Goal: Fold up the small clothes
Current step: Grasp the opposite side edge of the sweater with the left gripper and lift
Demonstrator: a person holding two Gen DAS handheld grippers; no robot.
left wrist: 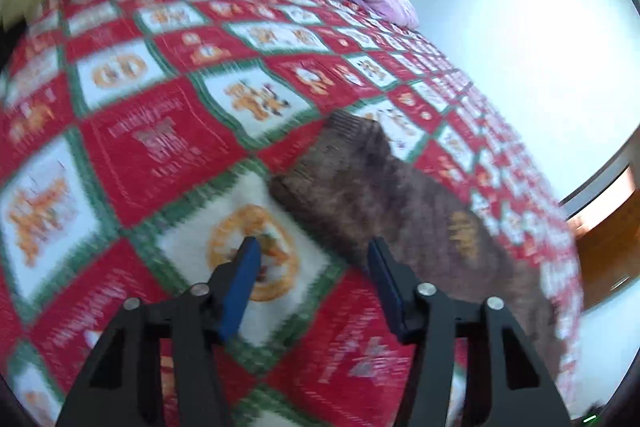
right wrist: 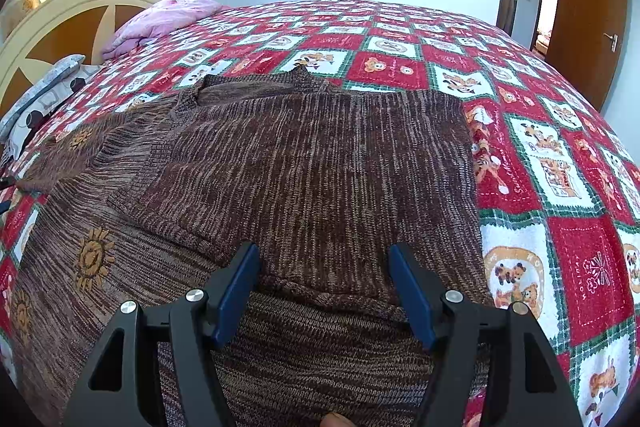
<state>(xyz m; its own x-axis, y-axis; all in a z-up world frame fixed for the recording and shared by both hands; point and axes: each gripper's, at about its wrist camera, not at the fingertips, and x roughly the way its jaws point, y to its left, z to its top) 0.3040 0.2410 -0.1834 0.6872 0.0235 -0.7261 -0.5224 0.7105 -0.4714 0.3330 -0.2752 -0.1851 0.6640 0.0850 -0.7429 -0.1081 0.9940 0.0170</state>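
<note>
Right wrist view: the sweater (right wrist: 312, 163) lies flat on the bedspread (right wrist: 520, 155), which covers the bed. One sleeve (right wrist: 80, 151) extends to the left, and a folded part lies on top of the sweater's body. The right claw (right wrist: 324, 287) hangs above the sweater's near edge, its jaws apart with the knit between and below them. Behind and to the left, a pillow (right wrist: 36, 107) and a quilt (right wrist: 160, 19) lie at the head of the bed, in front of the headboard (right wrist: 60, 27). A door (right wrist: 588, 11) stands far right, beyond the bed.

Left wrist view: the left claw (left wrist: 314, 263) hangs over the bedspread, jaws apart, just left of a sweater sleeve (left wrist: 380, 187).
</note>
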